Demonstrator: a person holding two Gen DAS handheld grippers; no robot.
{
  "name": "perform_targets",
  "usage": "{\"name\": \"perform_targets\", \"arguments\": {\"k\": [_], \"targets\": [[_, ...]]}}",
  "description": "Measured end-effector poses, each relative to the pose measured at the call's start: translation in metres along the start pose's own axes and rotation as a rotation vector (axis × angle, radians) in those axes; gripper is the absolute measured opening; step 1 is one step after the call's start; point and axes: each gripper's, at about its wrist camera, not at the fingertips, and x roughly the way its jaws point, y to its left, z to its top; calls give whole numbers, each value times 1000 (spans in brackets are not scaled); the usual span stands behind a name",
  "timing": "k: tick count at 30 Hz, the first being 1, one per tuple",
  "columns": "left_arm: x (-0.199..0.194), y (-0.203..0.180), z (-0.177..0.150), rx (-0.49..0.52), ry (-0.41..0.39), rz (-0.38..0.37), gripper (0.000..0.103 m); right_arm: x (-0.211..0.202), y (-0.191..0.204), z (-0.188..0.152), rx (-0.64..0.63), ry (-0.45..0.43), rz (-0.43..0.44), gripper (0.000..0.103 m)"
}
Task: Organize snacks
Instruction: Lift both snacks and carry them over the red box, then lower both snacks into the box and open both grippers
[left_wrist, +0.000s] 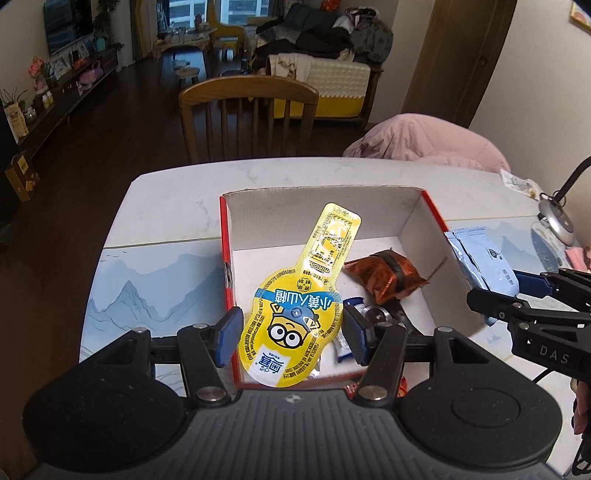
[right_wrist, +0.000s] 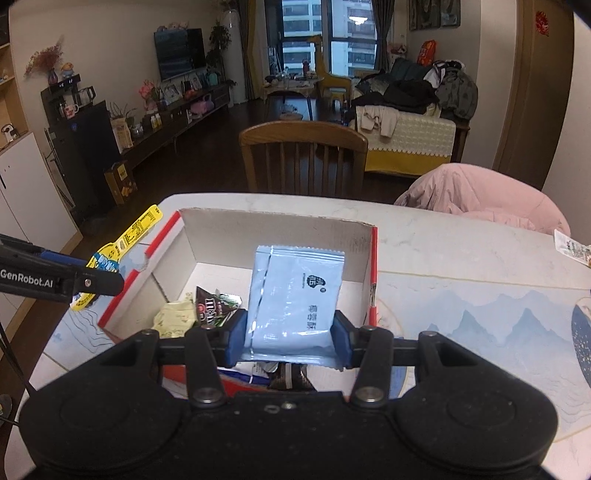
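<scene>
My left gripper (left_wrist: 290, 334) is shut on a yellow cartoon snack pouch (left_wrist: 295, 314), held above the near left part of a red-edged cardboard box (left_wrist: 406, 206). An orange-brown packet (left_wrist: 384, 275) and small wrappers lie in the box. My right gripper (right_wrist: 289, 338) is shut on a pale blue sachet (right_wrist: 295, 295) over the same box (right_wrist: 277, 236), where a dark chocolate bag (right_wrist: 214, 306) and a pale yellow packet (right_wrist: 175, 317) lie. The blue sachet (left_wrist: 487, 262) also shows at the right of the left wrist view, and the yellow pouch (right_wrist: 125, 240) at the left of the right wrist view.
The box stands on a white marble table (left_wrist: 177, 206) with a blue mountain-print mat (left_wrist: 147, 295). A wooden chair (left_wrist: 249, 110) and a pink cushion (left_wrist: 424, 140) sit beyond the far edge. A small packet (right_wrist: 572, 249) lies at the table's right, near a lamp (left_wrist: 557, 221).
</scene>
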Motion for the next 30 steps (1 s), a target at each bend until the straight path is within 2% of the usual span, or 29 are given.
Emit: {"name": "perform_targets", "arguments": {"k": [16, 30], "targets": [[74, -14, 13, 58, 125, 81, 58, 71, -9, 0, -36, 138, 28, 47], [109, -23, 3, 111, 210, 111, 58, 103, -3, -8, -84, 213, 49, 47]]}}
